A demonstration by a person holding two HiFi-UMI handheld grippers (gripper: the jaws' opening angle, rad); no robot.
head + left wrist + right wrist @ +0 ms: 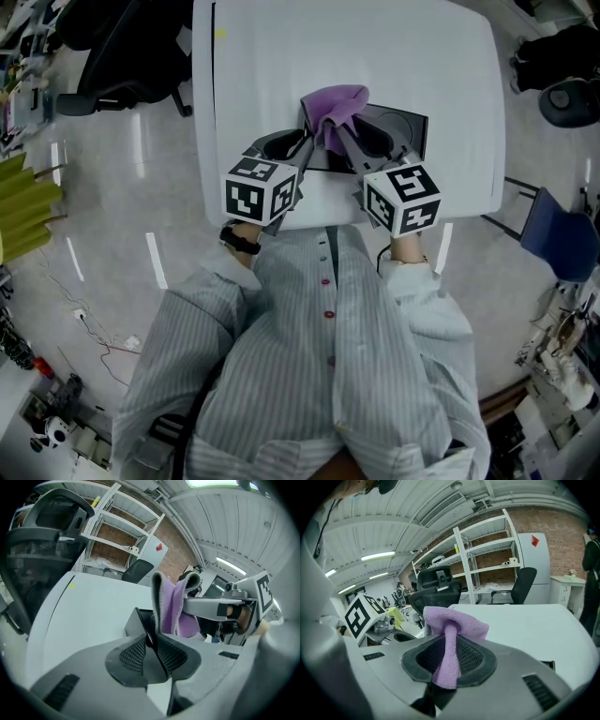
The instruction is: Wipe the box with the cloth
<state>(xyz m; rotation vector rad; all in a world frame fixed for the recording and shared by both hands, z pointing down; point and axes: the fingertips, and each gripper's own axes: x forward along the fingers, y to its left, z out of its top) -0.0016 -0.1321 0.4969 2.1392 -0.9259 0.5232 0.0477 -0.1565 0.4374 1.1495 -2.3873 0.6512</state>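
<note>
Grey floor [122,197] surrounds a white table [253,84], with a dark office chair [131,47] off its far left corner. Metal shelves [487,559] stand against a brick wall [548,522] in the background of the right gripper view.

A dark, shallow box [405,127] lies on the table close to its near edge, in front of a person in a striped shirt [319,375]. The purple cloth [336,105] is bunched up above the left part of the box, off the table.

The left tongs [152,639] are closed, and a thin dark wall of the box is pinched between their meshed pads. The cloth hangs just beyond them. The right tongs [447,653] are clamped on the cloth. A twisted strand of it runs down between the pads, and the rest spreads out in a soft fold above the tips.

In the head view the two tools converge over the box, tips close together, with the left one reaching in from the near left and the right one from the near right.
</note>
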